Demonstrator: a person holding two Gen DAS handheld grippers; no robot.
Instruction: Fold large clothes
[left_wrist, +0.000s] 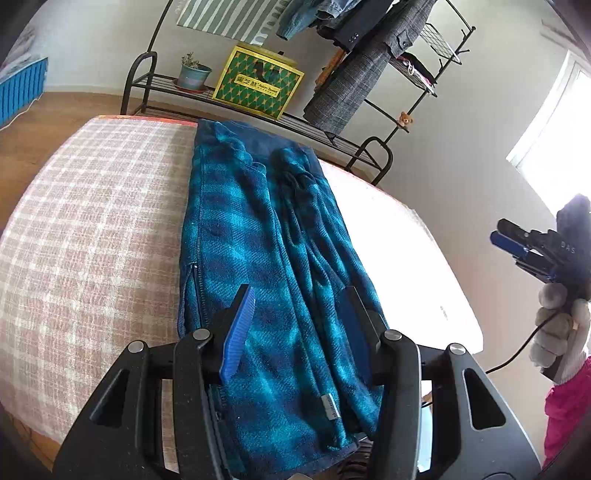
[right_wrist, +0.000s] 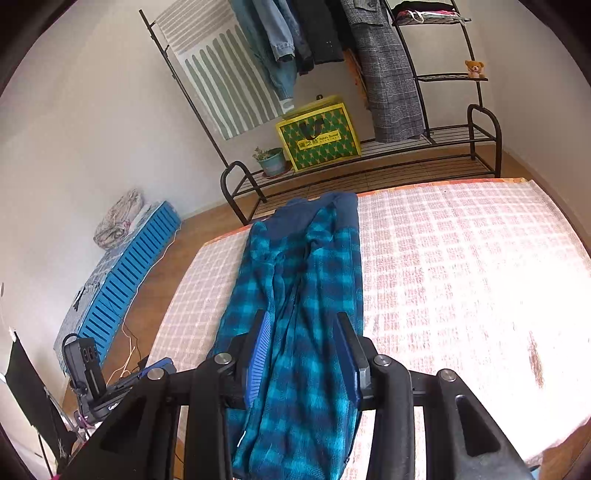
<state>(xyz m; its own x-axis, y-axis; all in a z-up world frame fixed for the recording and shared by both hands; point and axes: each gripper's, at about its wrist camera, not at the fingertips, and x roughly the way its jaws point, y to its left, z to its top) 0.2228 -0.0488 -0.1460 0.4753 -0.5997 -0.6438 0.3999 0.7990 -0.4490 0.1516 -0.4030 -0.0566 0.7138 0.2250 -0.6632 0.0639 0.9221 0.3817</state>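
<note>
Both hand-held grippers poised over the near end of a lengthwise-folded teal plaid fleece jacket.

In the left wrist view, the left hand-held gripper (left_wrist: 295, 325) stands wide open, its blue pads astride the near hem of the teal-and-navy plaid fleece jacket (left_wrist: 255, 236), gripping nothing. The right hand-held gripper (right_wrist: 304, 350) likewise gapes over the same end, empty; which is nearer I cannot tell. The jacket lies as a long narrow strip on the pink-and-white checked table (right_wrist: 461, 258), its long axis running from 6 toward 12 o'clock, plain navy collar end farthest. Judging by this, the next fold carries the near hem toward 12 o'clock. Beyond stands a black metal clothes rack (right_wrist: 369, 162).
</note>
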